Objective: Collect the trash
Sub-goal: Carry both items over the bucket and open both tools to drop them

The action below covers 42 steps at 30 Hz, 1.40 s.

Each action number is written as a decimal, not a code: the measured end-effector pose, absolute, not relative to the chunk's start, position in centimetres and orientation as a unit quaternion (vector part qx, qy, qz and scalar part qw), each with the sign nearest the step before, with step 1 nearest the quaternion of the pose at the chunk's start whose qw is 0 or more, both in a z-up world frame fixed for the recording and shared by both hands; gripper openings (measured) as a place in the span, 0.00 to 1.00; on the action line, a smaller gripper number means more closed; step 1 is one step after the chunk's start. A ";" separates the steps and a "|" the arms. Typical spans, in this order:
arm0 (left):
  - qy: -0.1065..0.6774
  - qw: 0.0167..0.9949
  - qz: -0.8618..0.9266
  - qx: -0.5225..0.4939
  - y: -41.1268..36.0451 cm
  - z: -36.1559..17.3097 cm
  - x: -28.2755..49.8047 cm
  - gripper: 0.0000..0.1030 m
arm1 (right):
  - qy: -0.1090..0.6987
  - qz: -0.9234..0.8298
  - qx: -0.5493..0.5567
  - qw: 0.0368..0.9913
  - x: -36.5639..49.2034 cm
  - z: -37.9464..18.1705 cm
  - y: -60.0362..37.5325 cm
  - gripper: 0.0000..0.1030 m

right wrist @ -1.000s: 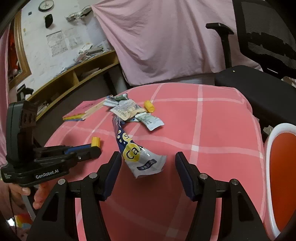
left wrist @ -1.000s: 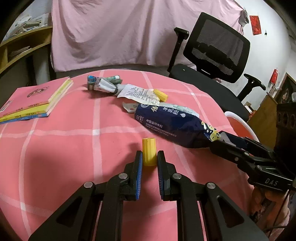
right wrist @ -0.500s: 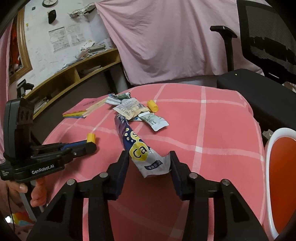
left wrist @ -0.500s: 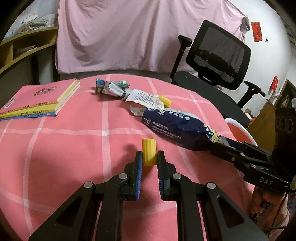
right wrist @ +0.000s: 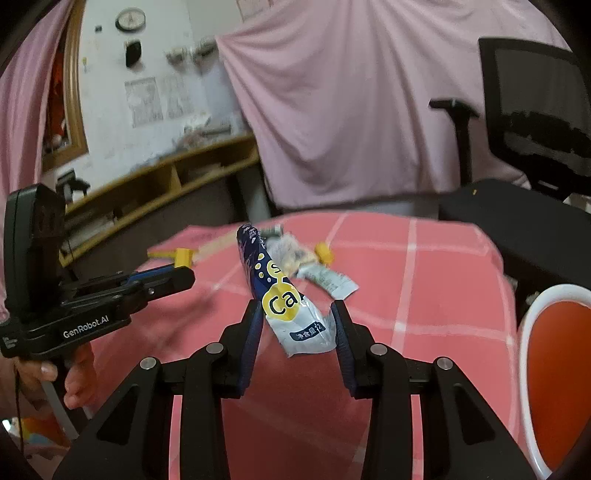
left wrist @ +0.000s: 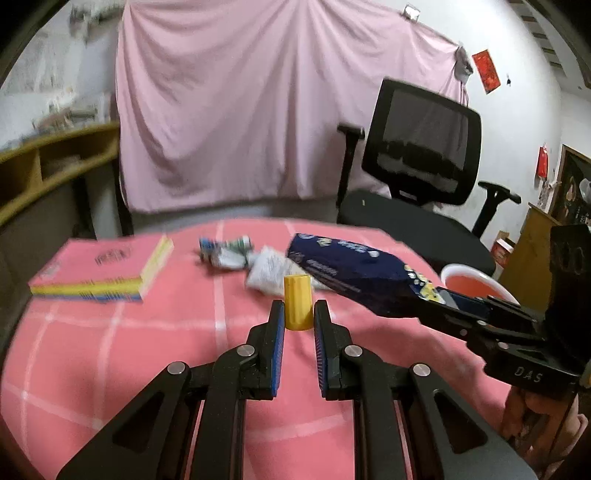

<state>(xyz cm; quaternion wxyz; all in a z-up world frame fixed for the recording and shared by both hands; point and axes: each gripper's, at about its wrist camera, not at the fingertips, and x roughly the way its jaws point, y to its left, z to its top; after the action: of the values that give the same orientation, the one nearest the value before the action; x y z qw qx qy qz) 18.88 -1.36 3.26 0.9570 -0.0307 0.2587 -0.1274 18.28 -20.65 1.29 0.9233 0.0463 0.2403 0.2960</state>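
Left tool (left wrist: 298,312) clamps a yellow cap (left wrist: 297,302); right tool (right wrist: 298,317) clamps the "Ca" bag (right wrist: 284,302).

Pink books (left wrist: 99,275) stacked far left of the tool; a black mesh office chair (left wrist: 421,162) beyond to the right; pink sheet (left wrist: 258,110) hanging behind; wooden shelf (right wrist: 166,184) and wall clock (right wrist: 130,19) upper left.

From my left wrist view the far side of the table (left wrist: 110,354) smears with blur, so I can't read the cover of the pink book (left wrist: 99,273) or the crumpled wrappers (left wrist: 227,253). The dark blue bag (left wrist: 351,275) hides part of the paper scrap (left wrist: 266,275) behind it. On the right wrist view, the orange bin (right wrist: 554,369) is cut off by the frame edge.
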 end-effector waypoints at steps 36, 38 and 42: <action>0.147 0.931 -0.333 0.038 -24.1 8.4 22.1 0.12 | 0.009 -0.051 0.198 0.979 13.5 3.3 -40.0 0.35; 0.162 0.925 -0.340 0.039 -24.7 7.9 22.3 0.12 | 0.013 -0.058 0.202 0.978 13.4 3.1 -40.4 0.35; 0.196 0.917 -0.345 0.037 -25.9 7.0 23.2 0.12 | 0.033 -0.077 0.214 0.973 13.6 2.6 -41.0 0.36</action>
<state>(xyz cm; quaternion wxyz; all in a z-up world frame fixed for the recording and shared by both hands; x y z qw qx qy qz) 23.22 -25.91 6.98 0.9170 0.0375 0.1962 -0.3454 13.61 -41.00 2.57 0.9733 0.2136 0.0329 -0.0774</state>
